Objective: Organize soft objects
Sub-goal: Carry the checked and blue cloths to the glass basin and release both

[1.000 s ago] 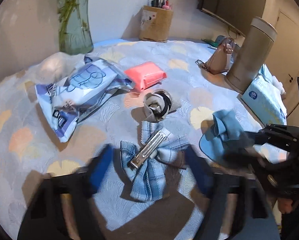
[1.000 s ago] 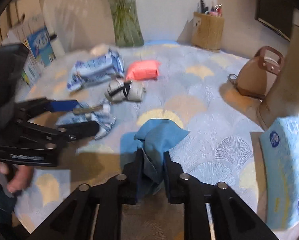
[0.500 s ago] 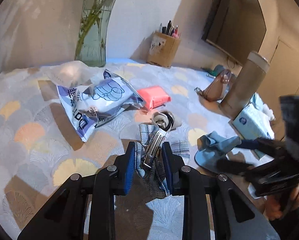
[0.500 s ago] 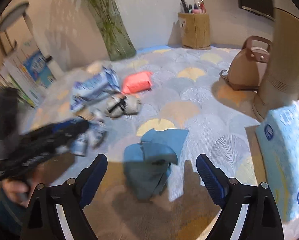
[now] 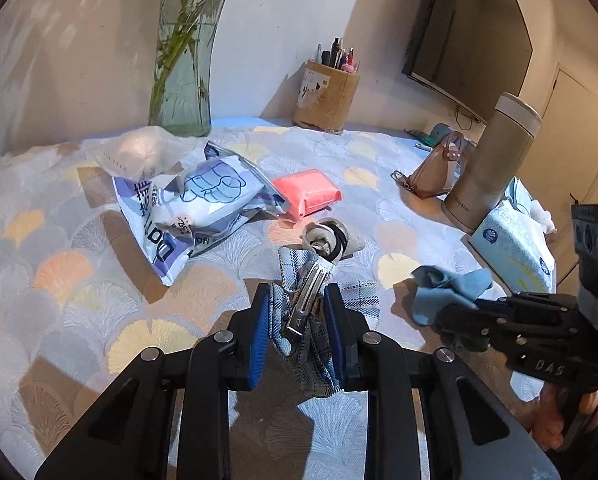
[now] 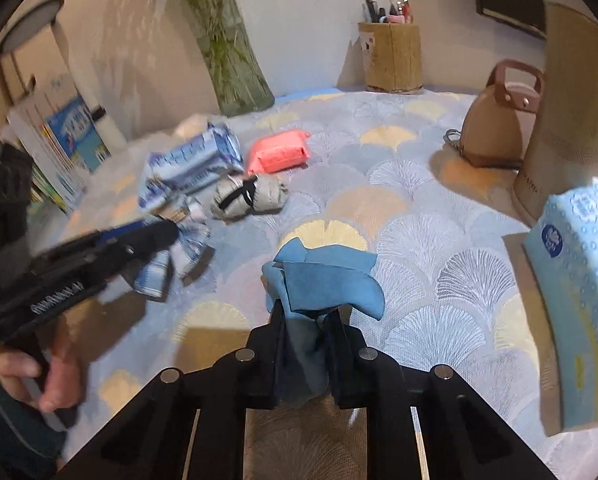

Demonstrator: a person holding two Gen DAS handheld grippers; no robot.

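Observation:
A plaid blue bow hair clip [image 5: 299,316] with a metal clasp is pinched between the blue pads of my left gripper [image 5: 297,300], slightly above the patterned tablecloth [image 5: 79,280]. From the right wrist view the left gripper [image 6: 167,232] holds the bow [image 6: 179,252] at the left. My right gripper [image 6: 309,320] is closing, and its pads press on a crumpled blue cloth [image 6: 327,280] that sticks up between them. The left wrist view shows the right gripper [image 5: 451,316] with the blue cloth [image 5: 447,286] at the right.
Behind the bow lie a grey roll with a black band [image 5: 331,238], a pink pouch [image 5: 307,192] and a blue-white plastic package [image 5: 195,204]. A tissue pack [image 5: 511,248], tall flask [image 5: 491,164] and brown bag [image 5: 435,172] stand right; a vase [image 5: 183,68] and pen holder [image 5: 327,96] at the back.
My left gripper shut on the bow, which had lain flat on the table, and raised it. My right gripper let the blue cloth go, opened wide, then shut on it again.

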